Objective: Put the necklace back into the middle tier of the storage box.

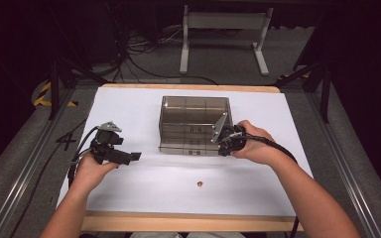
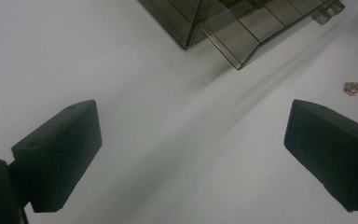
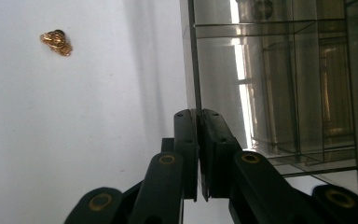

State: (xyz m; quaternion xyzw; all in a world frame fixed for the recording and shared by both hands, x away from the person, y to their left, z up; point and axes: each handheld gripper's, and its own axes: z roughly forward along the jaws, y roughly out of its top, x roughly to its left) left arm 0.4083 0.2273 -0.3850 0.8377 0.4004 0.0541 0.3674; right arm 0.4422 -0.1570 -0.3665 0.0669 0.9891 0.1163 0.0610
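- Two grippers in play: right gripper (image 3: pixel 198 154) is clamped on a thin front panel edge of the smoked plastic organizer box (image 1: pixel 194 124); left gripper (image 2: pixel 191 154) is spread wide, gripping nothing, hovering left of the box.
- Box sits mid-table on the white sheet (image 1: pixel 129 183), near its far half.
- Risk: the panel is thin and slick, so a skewed pull likely slips the pinch or tips or drags the light box, since nothing braces it.
- Risk: the small gold trinket (image 1: pixel 199 184) lies loose in front of the box; a sweeping forearm could knock it off the near table edge.
- Room: open sheet left, right and front of the box; little behind it before the far table edge.
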